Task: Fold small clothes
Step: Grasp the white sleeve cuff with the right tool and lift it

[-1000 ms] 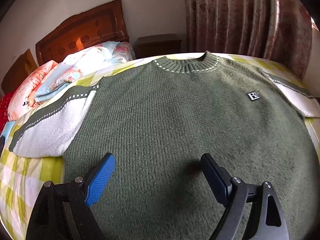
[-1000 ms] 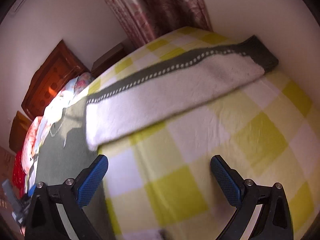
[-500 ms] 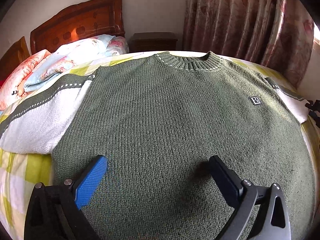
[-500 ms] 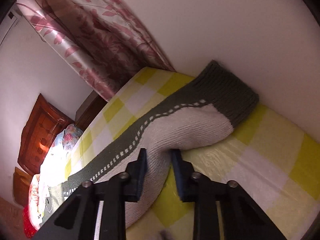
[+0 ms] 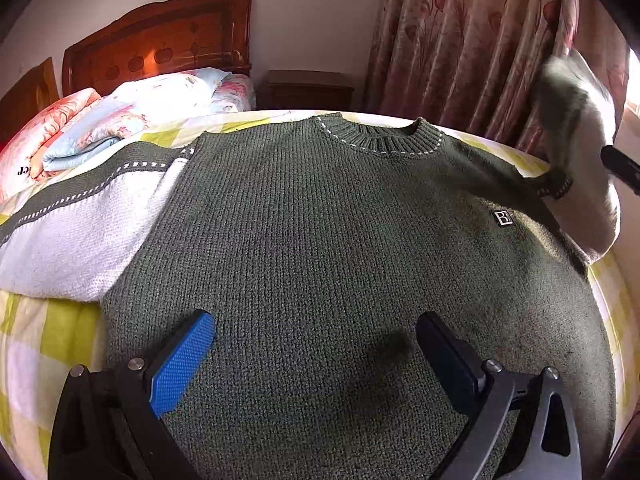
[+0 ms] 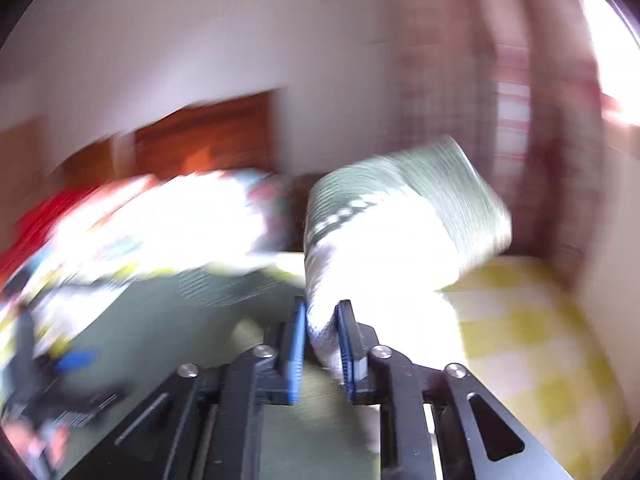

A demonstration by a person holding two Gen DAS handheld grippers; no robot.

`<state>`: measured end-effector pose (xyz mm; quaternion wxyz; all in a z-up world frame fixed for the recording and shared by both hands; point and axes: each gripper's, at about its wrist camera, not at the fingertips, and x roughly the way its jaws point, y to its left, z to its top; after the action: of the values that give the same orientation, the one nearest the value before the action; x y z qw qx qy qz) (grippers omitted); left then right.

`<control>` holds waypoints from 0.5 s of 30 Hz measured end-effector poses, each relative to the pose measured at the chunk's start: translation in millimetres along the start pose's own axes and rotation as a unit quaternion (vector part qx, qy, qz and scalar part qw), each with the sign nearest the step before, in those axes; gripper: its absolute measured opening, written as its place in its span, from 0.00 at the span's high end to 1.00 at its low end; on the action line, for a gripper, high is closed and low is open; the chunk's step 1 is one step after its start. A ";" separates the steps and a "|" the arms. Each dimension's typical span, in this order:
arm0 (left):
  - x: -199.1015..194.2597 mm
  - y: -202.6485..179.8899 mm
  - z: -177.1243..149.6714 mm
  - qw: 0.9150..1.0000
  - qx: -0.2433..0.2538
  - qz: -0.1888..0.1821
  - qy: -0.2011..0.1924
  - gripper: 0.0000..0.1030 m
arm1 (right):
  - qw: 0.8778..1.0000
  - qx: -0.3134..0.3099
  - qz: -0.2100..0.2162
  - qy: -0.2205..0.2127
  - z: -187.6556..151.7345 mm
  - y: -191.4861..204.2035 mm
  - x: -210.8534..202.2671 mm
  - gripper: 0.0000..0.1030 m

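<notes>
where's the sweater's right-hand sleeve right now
The sleeve is lifted off the bed, pinched in the right gripper, at the left wrist view's right edge by the curtain.

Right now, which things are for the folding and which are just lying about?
For the folding:
- green sweater
- its white sleeve, pinched in the right hand-held gripper
- left hand-held gripper, open above the sweater

Just lying about:
- folded floral quilts
- wooden headboard
- nightstand
- curtain
</notes>
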<state>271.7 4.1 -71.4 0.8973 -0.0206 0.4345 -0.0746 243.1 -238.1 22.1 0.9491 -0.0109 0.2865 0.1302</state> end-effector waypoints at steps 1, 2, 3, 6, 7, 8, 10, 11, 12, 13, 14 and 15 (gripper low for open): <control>-0.5 0.9 -0.1 1.000 -0.002 -0.003 -0.001 0.00 | 0.999 -0.022 0.034 0.013 -2.7 19.6 3.3 0.00; -1.2 2.3 -0.5 1.000 -0.004 -0.005 -0.002 0.00 | 0.999 -0.034 0.039 0.012 -6.9 32.1 2.7 0.00; -1.7 3.4 -0.5 1.000 -0.006 -0.008 -0.002 0.00 | 0.999 -0.038 0.031 0.006 -11.0 37.8 0.9 0.00; -4.0 7.7 -1.5 1.000 -0.015 -0.018 -0.006 0.00 | 1.000 0.003 0.003 0.028 -21.8 20.5 6.3 0.00; -4.5 8.9 -1.5 1.000 -0.018 -0.022 -0.007 0.00 | 0.999 0.029 -0.006 0.042 -28.7 7.1 7.1 0.00; -5.0 10.2 -0.4 0.999 -0.021 -0.025 -0.007 0.01 | 0.997 0.050 -0.009 0.059 -39.0 0.2 6.0 0.00; -6.7 12.6 0.1 0.999 -0.029 -0.036 -0.008 0.01 | 0.994 0.068 -0.018 0.088 -59.4 -10.3 9.1 0.00; -8.1 14.7 -0.3 0.998 -0.036 -0.047 -0.008 0.01 | 0.992 0.068 -0.026 0.099 -69.3 -11.1 9.4 0.00; -9.3 17.3 0.9 0.997 -0.044 -0.068 -0.008 0.01 | 0.991 0.068 -0.030 0.111 -77.8 -12.7 11.4 0.00; -9.4 19.2 3.0 0.994 -0.056 -0.093 -0.006 0.01 | 0.990 0.066 -0.032 0.118 -90.2 -6.1 19.0 0.00; -8.3 23.5 6.8 0.990 -0.072 -0.120 -0.003 0.03 | 0.989 0.064 -0.038 0.127 -99.3 -5.1 22.6 0.00; -5.9 27.0 11.6 0.986 -0.090 -0.143 0.001 0.05 | 0.989 0.064 -0.040 0.131 -101.5 -5.2 22.4 0.00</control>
<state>280.4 31.4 -62.4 0.8716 -0.1630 0.4328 -0.1624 207.4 -247.4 -75.3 0.9068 0.0214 0.4149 0.0712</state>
